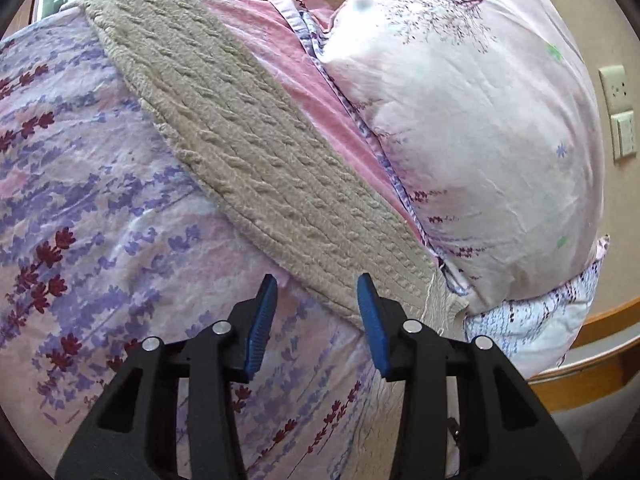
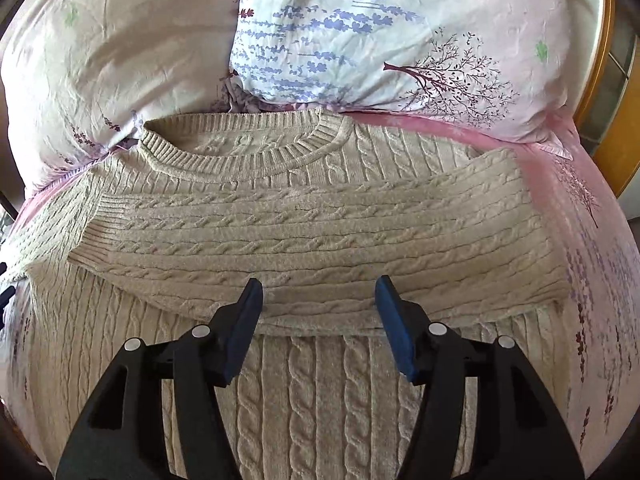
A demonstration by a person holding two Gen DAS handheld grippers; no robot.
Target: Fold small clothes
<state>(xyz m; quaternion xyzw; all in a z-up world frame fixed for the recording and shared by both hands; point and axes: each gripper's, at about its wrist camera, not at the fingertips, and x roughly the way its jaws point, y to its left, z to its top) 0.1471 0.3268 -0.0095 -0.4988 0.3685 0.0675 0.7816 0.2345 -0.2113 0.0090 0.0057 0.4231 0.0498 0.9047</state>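
- Bedding with a purple flower print [image 1: 80,208] covers the surface, and two pale pillows [image 2: 360,40] fill the top of the right wrist frame.
- A beige cable-knit sweater [image 2: 304,232] lies flat on the bedding, its collar [image 2: 240,152] just below the pillows.
- One sleeve [image 2: 320,248] is folded across the chest, running from right to left across the middle of the frame.
- The right gripper [image 2: 319,292] hovers over the sleeve's lower edge, jaws apart and empty.
- The left gripper [image 1: 317,288] is at the sweater's edge at lower centre, jaws apart, gripping nothing.
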